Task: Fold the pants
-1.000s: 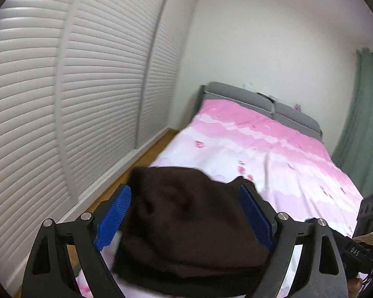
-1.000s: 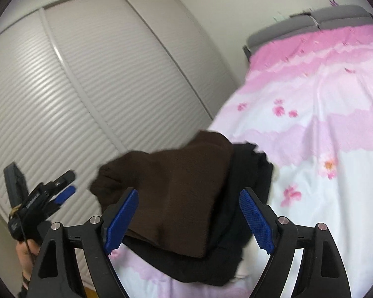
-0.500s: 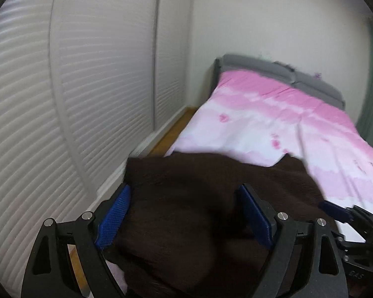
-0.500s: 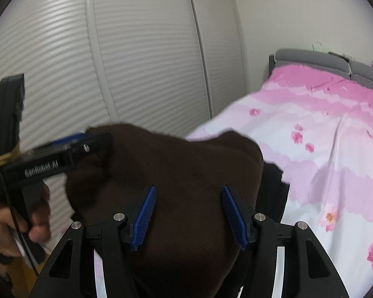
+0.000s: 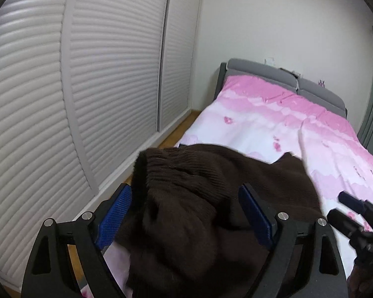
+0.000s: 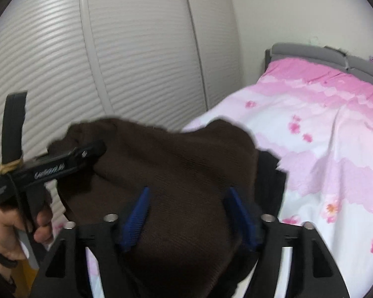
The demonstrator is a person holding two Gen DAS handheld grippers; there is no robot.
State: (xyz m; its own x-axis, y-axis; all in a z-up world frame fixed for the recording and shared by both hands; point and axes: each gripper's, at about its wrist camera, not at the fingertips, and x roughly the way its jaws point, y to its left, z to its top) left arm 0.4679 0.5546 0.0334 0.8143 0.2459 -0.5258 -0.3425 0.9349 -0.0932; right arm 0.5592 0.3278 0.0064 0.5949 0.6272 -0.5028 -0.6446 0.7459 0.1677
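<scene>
Both grippers sit at the near end of the bed (image 5: 281, 129), with the brown knit pants (image 5: 211, 198) bunched between and in front of them. From its own wrist view, the left gripper (image 5: 186, 217) has its blue pads (image 5: 114, 219) spread wide, one on either side of the raised cloth; the fabric rises between them, but neither pad visibly presses on it, so this gripper reads as open. The ribbed waistband or hem of the pants curls up at the far left of the heap, and the rest spreads to the right over the pink floral cover.

In the right wrist view, the right gripper (image 6: 189, 217) has its pads (image 6: 136, 217) set closer together, with brown cloth filling the gap and draping over them; whether they actually pinch the fabric cannot be told, since the image is blurred there. To the left in that view, the left gripper (image 6: 62, 161) reaches into the left edge of the pants, held by the person's hand (image 6: 10, 226).

A darker garment (image 6: 271, 186) lies under the pants at the right. White louvred closet doors (image 5: 99, 74) line the left side, and a grey headboard (image 5: 273, 72) stands at the far end.
</scene>
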